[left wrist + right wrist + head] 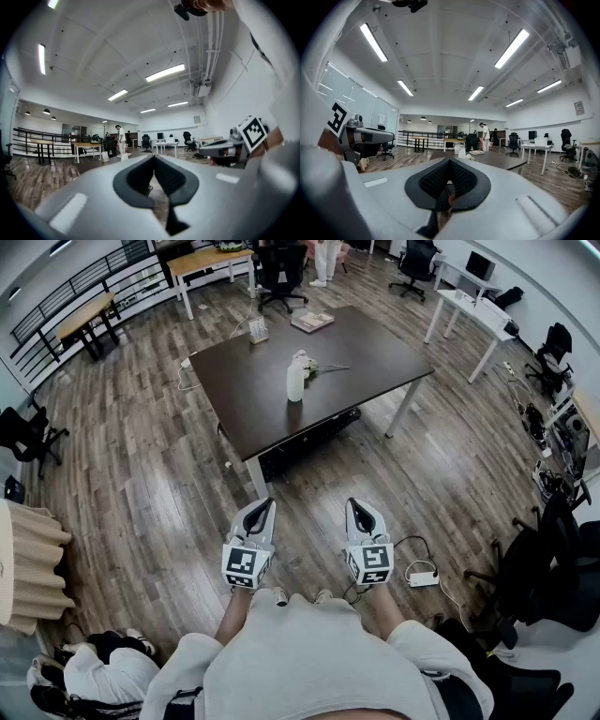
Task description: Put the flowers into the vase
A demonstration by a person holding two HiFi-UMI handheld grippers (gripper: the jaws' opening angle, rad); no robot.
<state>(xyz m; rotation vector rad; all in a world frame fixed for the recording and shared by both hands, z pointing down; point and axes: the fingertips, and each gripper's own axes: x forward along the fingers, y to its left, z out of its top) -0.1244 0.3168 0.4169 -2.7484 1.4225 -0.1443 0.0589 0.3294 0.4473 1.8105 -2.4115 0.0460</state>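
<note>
A white vase stands near the middle of a dark table, well ahead of me. A flower lies on the tabletop just right of the vase. Both grippers hang over the wooden floor, short of the table's near corner. My left gripper is shut with nothing in it, and so is my right gripper. In the left gripper view the jaws meet, pointing level into the room. The right gripper view shows closed jaws with the table and vase far beyond.
A book and a small stand-up card sit at the table's far side. A white power strip with cables lies on the floor at my right. Black office chairs crowd the right edge. A person crouches at lower left.
</note>
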